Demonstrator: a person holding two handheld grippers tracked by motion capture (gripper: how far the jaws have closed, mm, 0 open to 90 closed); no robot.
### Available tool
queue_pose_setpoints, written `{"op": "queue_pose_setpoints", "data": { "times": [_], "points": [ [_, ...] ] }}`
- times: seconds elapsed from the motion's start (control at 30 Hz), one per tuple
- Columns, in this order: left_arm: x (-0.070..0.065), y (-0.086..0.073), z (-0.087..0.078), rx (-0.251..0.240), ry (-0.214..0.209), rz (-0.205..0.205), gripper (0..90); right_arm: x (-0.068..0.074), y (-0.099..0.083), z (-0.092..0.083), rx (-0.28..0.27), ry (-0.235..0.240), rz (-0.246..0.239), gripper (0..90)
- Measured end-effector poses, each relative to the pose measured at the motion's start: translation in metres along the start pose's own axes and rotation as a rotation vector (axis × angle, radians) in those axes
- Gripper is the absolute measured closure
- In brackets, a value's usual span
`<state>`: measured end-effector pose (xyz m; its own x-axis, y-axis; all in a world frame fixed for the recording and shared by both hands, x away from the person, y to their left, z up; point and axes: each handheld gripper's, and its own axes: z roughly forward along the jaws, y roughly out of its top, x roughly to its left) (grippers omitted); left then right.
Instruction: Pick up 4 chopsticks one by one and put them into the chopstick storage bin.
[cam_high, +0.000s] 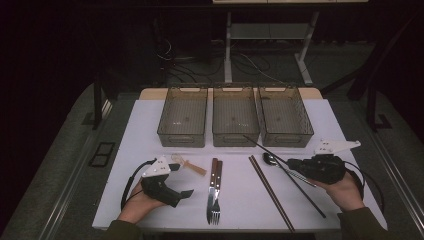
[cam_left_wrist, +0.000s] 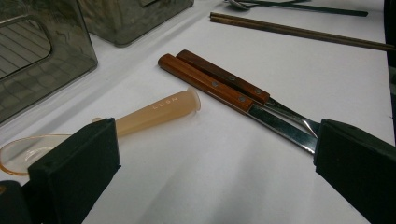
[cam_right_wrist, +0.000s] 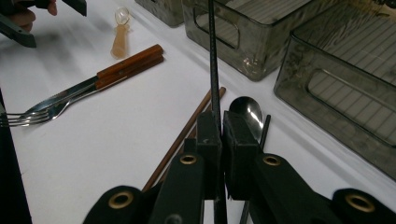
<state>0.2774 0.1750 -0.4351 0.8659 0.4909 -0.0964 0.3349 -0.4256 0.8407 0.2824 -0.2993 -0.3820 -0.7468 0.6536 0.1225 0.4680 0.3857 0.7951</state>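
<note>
Three smoky clear bins in row at far side of white desk (cam_high: 150, 150): left bin (cam_high: 183, 116), middle bin (cam_high: 235, 115), right bin (cam_high: 285, 116), walls nearly touching. Translucent orange scoop (cam_high: 187, 163) just in front of left bin. Wood-handled knife (cam_high: 212, 187) and fork (cam_high: 217, 192) side by side, touching, mid-desk. Brown chopstick pair (cam_high: 271, 192) lies diagonally right of them. Metal spoon (cam_high: 271, 159) near right bin.

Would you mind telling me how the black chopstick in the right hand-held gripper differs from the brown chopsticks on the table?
The black chopstick is pinched in the shut right hand-held gripper and points toward the bins; the brown chopsticks lie untouched as a pair on the white table. One is black, the others brown. All are long, thin sticks.
</note>
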Motion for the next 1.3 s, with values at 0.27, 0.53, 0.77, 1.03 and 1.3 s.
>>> {"op": "queue_pose_setpoints", "data": {
  "times": [0.27,0.53,0.77,1.03,1.3],
  "points": [
    [-0.002,0.0,0.001,0.004,-0.005,-0.001,0.0,-0.001,0.012,0.007,-0.013,0.005,-0.006,86.0],
    [-0.002,0.0,0.001,0.002,-0.006,0.001,0.0,-0.001,0.02,0.014,-0.016,0.006,-0.009,86.0],
    [-0.003,0.001,0.001,0.004,-0.008,0.002,0.0,-0.002,0.026,0.017,-0.011,0.005,0.012,86.0],
    [-0.003,0.0,0.002,0.002,-0.01,-0.003,0.0,-0.001,0.033,0.024,-0.012,0.008,0.009,86.0],
    [-0.003,0.0,0.001,0.0,-0.011,-0.002,0.0,0.002,0.044,0.032,-0.018,0.012,0.002,86.0]
  ]
}}
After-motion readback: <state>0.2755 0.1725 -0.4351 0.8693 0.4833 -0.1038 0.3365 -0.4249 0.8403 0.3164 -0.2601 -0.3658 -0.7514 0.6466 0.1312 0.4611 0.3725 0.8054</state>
